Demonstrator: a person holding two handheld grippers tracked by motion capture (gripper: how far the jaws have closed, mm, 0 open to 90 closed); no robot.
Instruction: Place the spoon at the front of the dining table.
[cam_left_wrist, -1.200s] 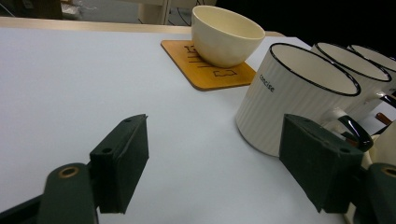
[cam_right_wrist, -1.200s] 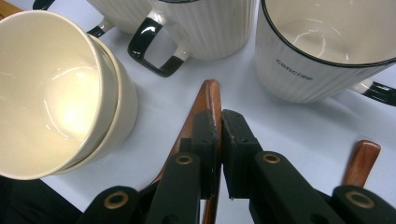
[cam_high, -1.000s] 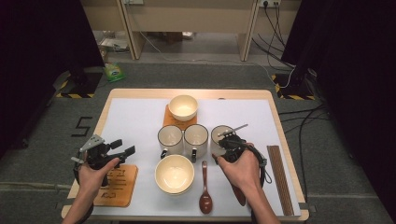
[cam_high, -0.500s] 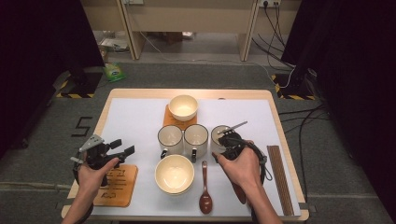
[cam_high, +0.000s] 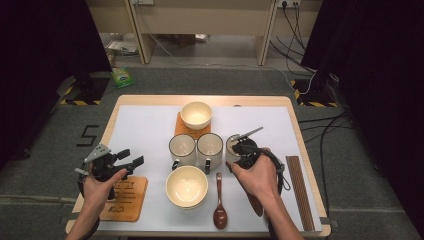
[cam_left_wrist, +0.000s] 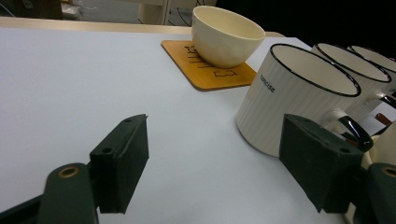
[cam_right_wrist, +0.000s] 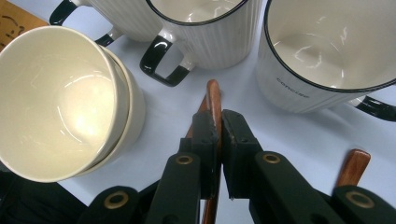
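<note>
Beside mugs (cam_right_wrist: 327, 56), right tongs (cam_right_wrist: 218, 140) clamping spoon (cam_right_wrist: 214, 100)

Wooden table (cam_high: 300, 125) under a white sheet (cam_high: 145, 130), set with crockery.

At upper centre of the high view, a wooden coaster (cam_high: 186, 131) carrying a cream bowl (cam_high: 196, 115). At mid frame, a row of three white black-rimmed mugs: left (cam_high: 181, 149), middle (cam_high: 209, 148), right (cam_high: 235, 145). Below them, a larger cream bowl (cam_high: 187, 186), beside it a brown wooden spoon (cam_high: 220, 210). At lower left, a second coaster (cam_high: 127, 197). Along the right edge, dark chopsticks (cam_high: 299, 192). Further right of the spoon, another wooden spoon (cam_high: 255, 202), partly hidden.
</note>
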